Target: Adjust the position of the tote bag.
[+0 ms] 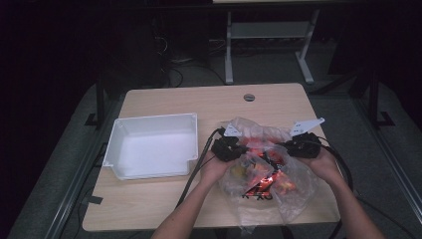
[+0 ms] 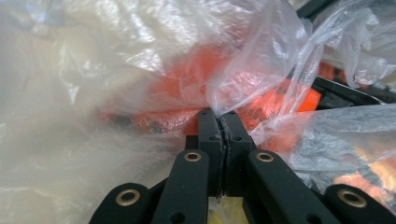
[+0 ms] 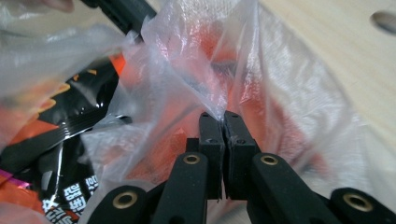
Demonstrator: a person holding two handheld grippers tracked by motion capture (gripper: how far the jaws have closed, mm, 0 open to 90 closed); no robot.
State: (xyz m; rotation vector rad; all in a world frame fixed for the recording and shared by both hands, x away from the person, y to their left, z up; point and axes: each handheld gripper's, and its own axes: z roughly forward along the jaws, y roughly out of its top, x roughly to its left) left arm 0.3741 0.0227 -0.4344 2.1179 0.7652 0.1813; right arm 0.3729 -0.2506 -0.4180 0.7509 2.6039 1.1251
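Between the two grippers, on the near right part of the table [image 1: 164, 99], lies a clear plastic bag [image 1: 278, 191], thin, crinkled and glossy, with orange and black snack packets [image 1: 263, 177] showing through its film. The left gripper [image 1: 230, 148] has its jaws pressed together on a pinched fold of the bag's film, seen bunched at the tips in the left gripper view [image 2: 219, 114]; the right gripper [image 1: 301, 148] is clamped the same way on another fold of the film [image 3: 219, 116], so the bag's mouth spreads between them. Beyond both grippers the light wooden table runs bare to its far edge, past a small round cable hole [image 1: 249, 97]. To the left of the left gripper, just beside its trailing cable, sits a white rectangular plastic bin [image 1: 152, 145], smooth-walled and shallow. To the right of the right gripper the table edge is near, and the bag's loose lower end hangs over the near edge.
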